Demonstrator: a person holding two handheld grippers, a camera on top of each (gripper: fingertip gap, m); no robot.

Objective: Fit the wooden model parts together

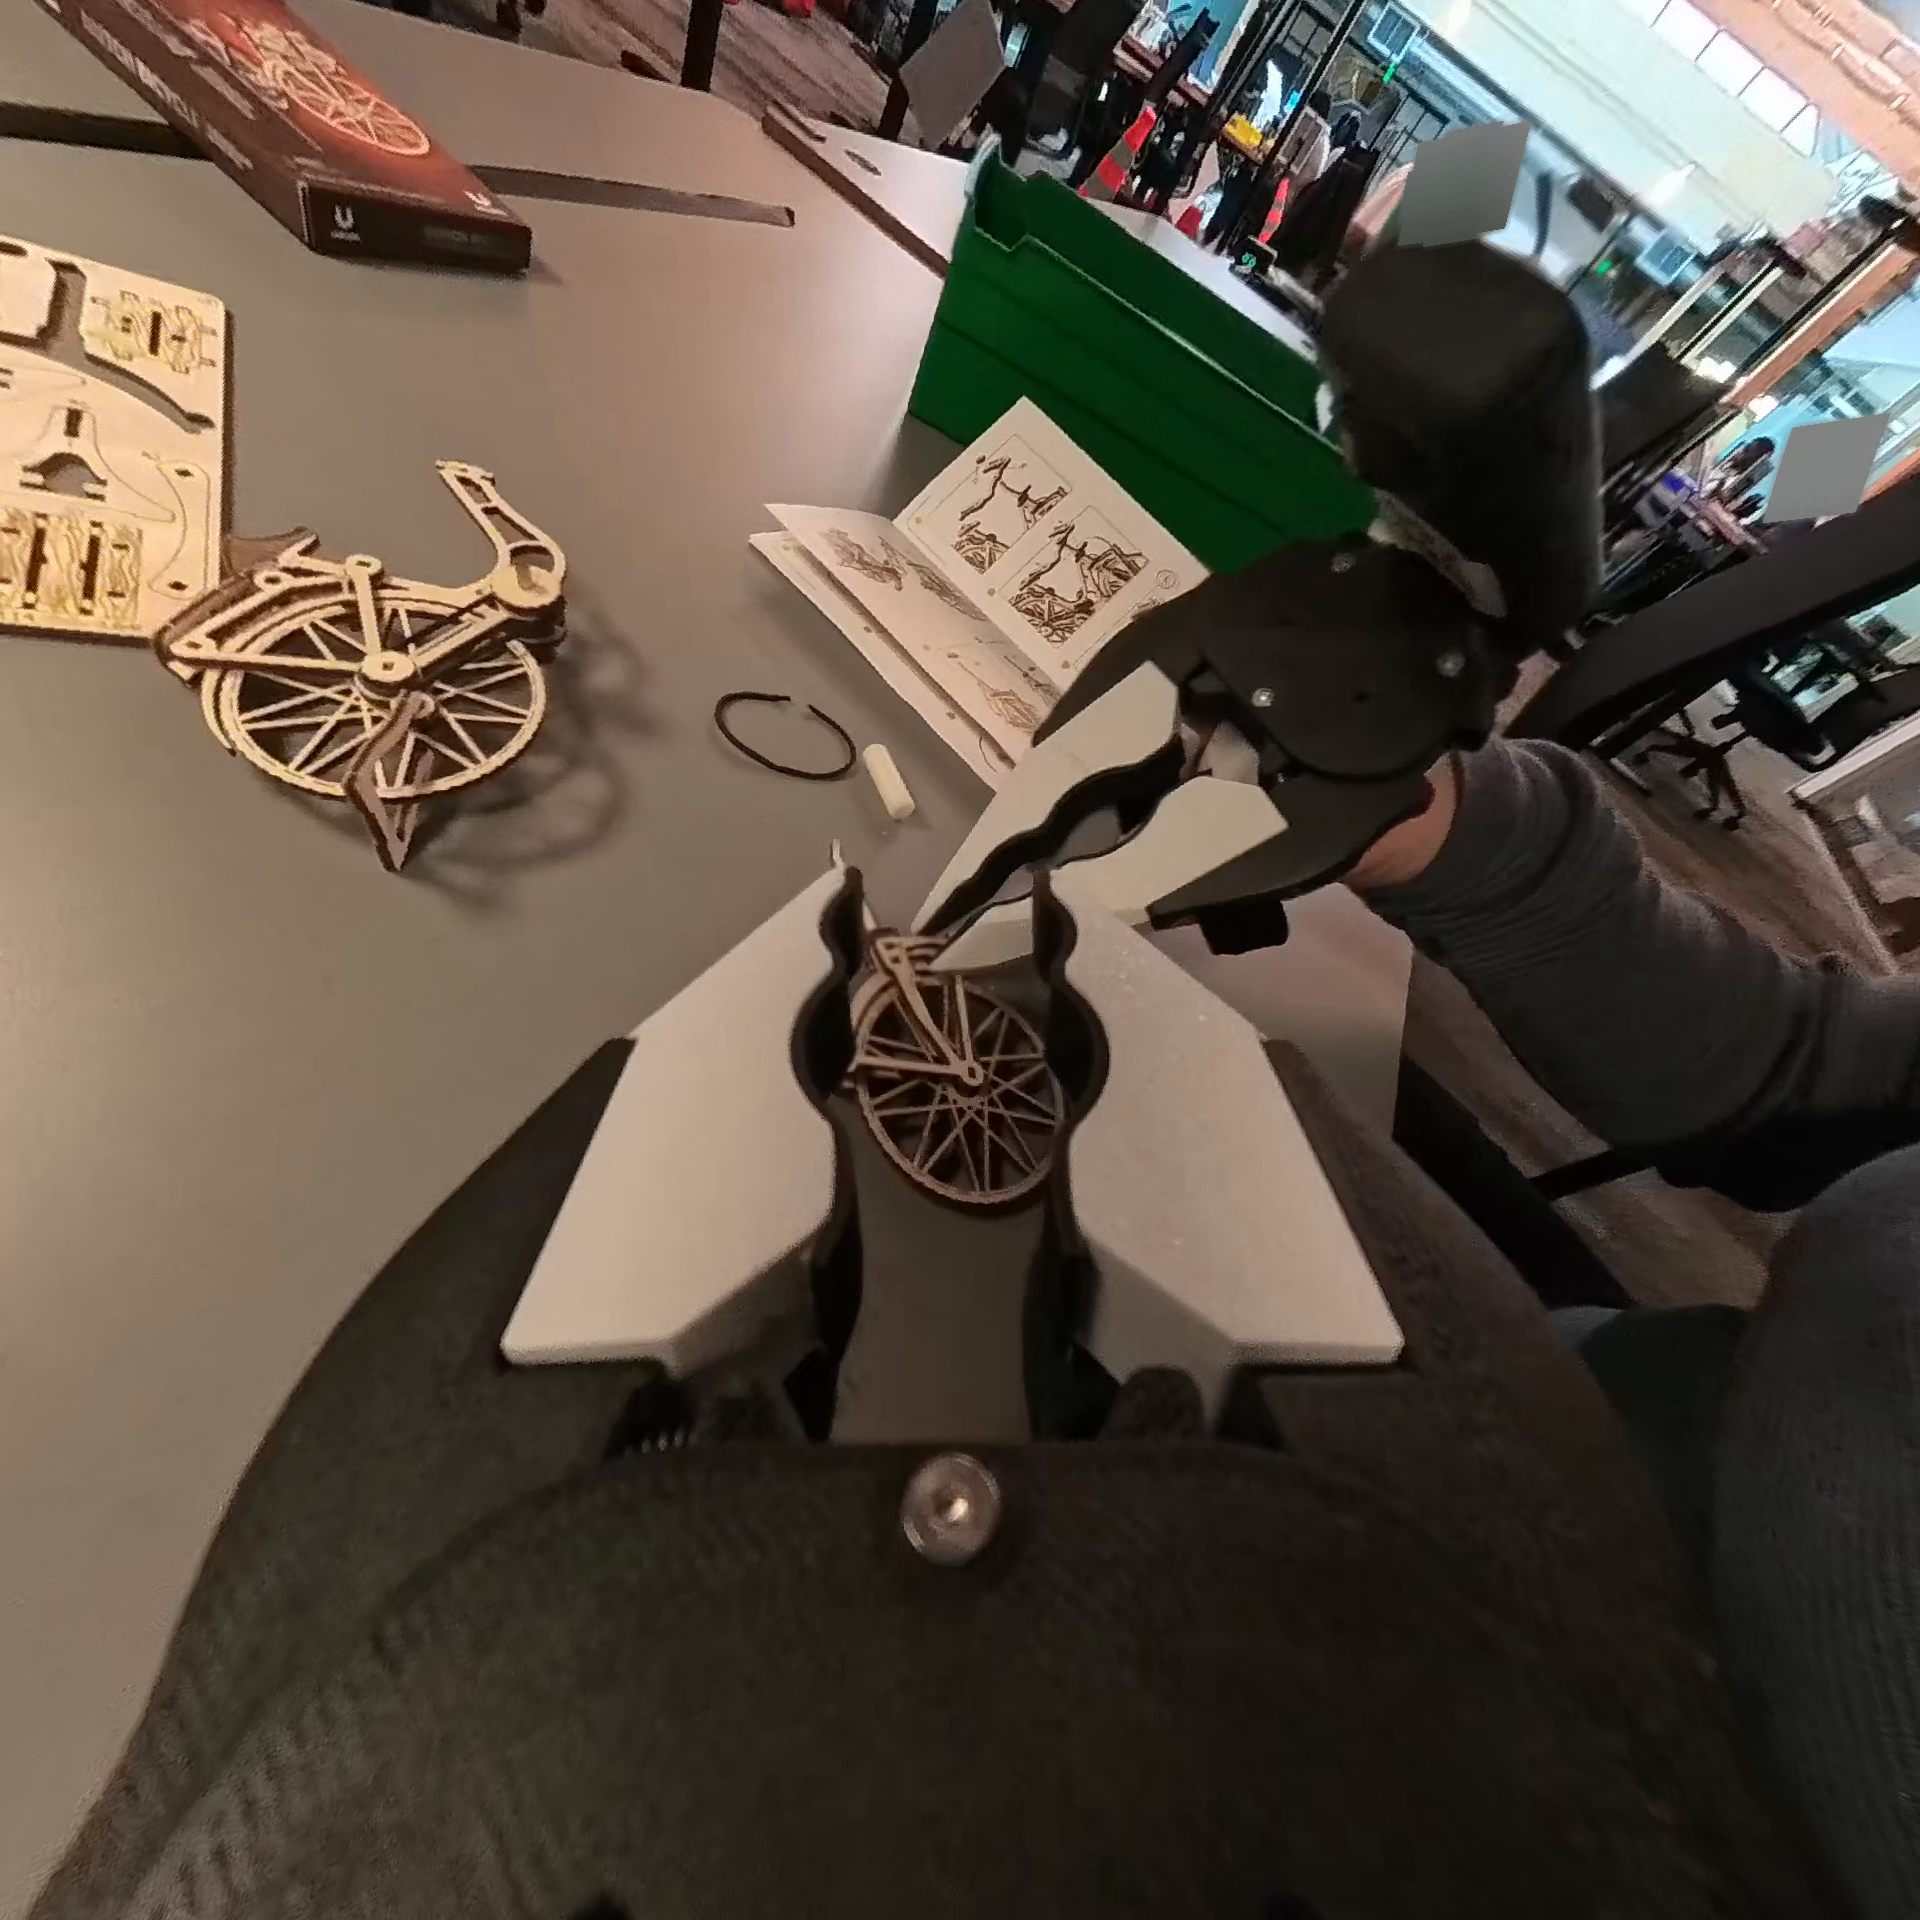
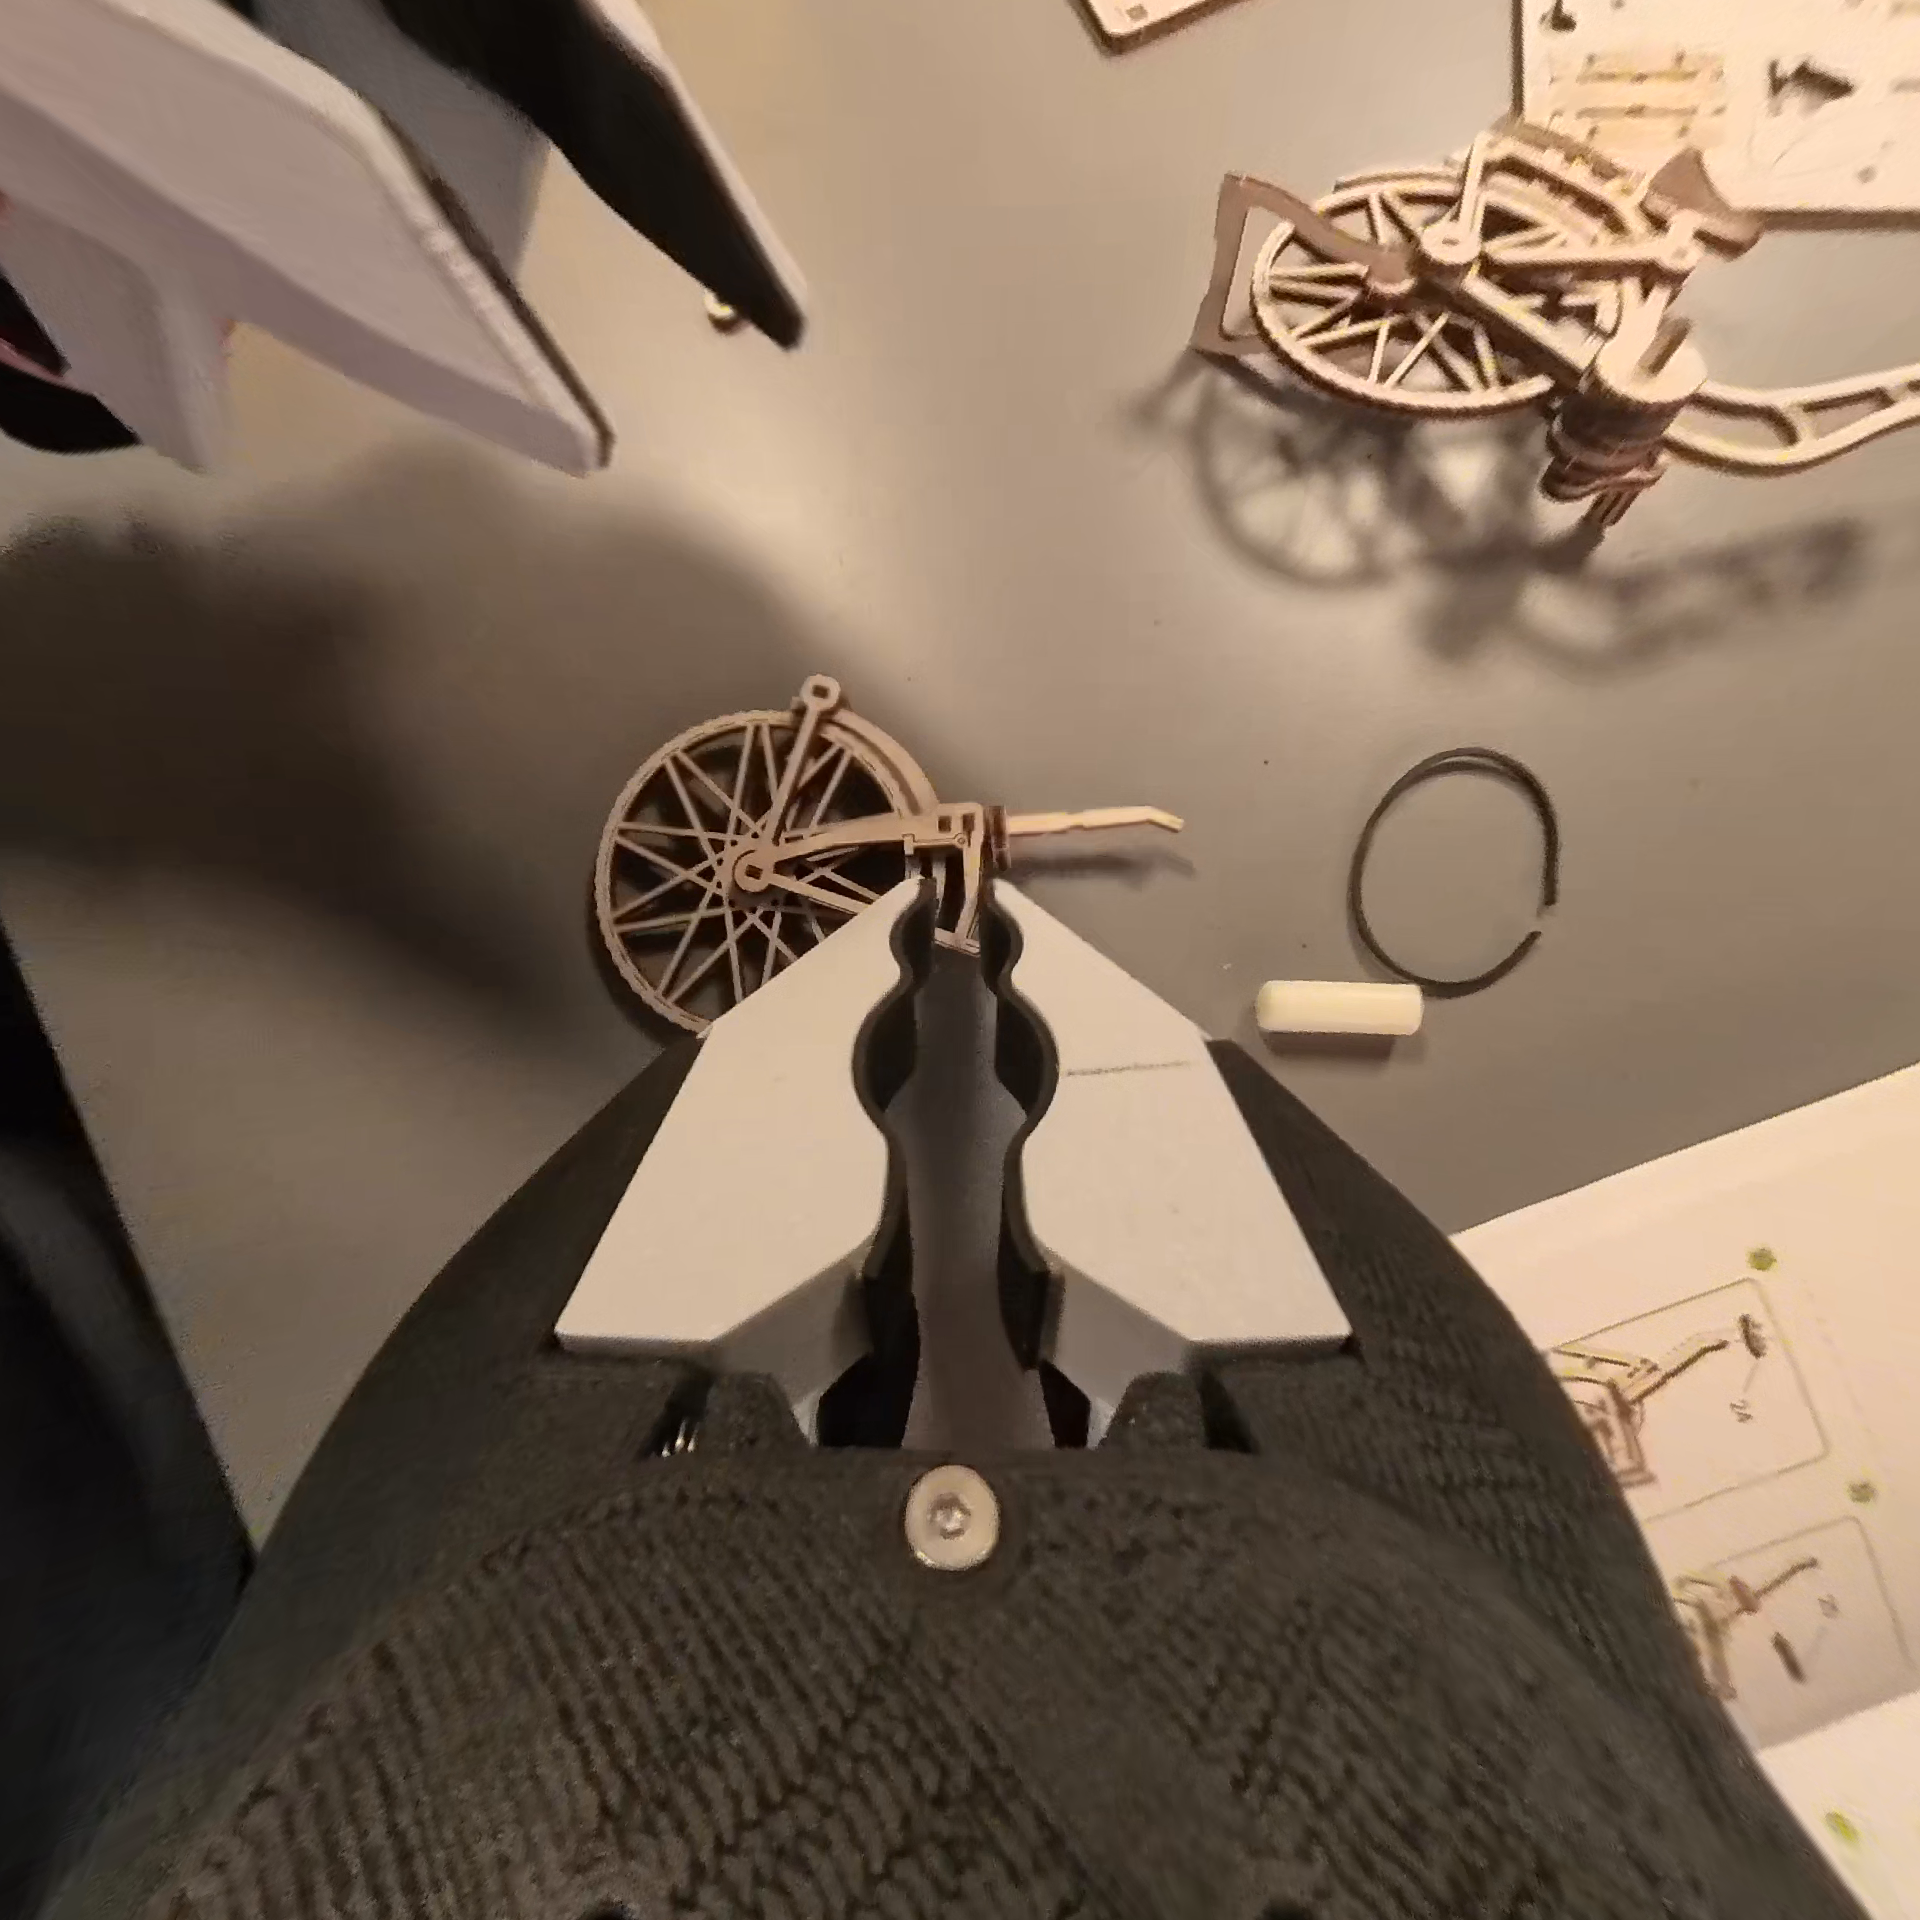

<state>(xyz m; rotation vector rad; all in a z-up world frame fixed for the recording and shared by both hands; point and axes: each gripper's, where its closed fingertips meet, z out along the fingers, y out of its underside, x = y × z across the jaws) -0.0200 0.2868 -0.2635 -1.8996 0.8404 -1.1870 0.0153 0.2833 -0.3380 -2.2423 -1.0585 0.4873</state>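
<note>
While the small wooden wheel [image 2: 743, 868] lies flat on the grey table [image 2: 987, 520], its fork arm runs sideways from the hub toward the black ring [image 2: 1455, 868], ending in a thin pale stem [image 2: 1091, 823] that points at that ring. The right gripper [image 2: 951, 904] is closed on the bracket at the fork end, its tips meeting the part where fork and stem join. In the left wrist view the wheel [image 1: 956, 1091] sits between the fingers of the left gripper [image 1: 945, 914], which stand apart on either side of it; whether they touch it I cannot tell. The right gripper [image 1: 935, 920] reaches in from beyond the wheel, held by a hand in a grey sleeve [image 1: 1621, 935].

Just past the wheel lie the black ring [image 1: 784, 736] and a short white peg [image 1: 886, 781]. An open instruction booklet [image 1: 997, 582] rests beyond the ring, with a green bin [image 1: 1091, 332] behind it. Well apart from the wheel sits the larger wooden wheel assembly [image 1: 374, 665], next to a punched-out wooden sheet [image 1: 94, 447] and a dark box [image 1: 301, 114].
</note>
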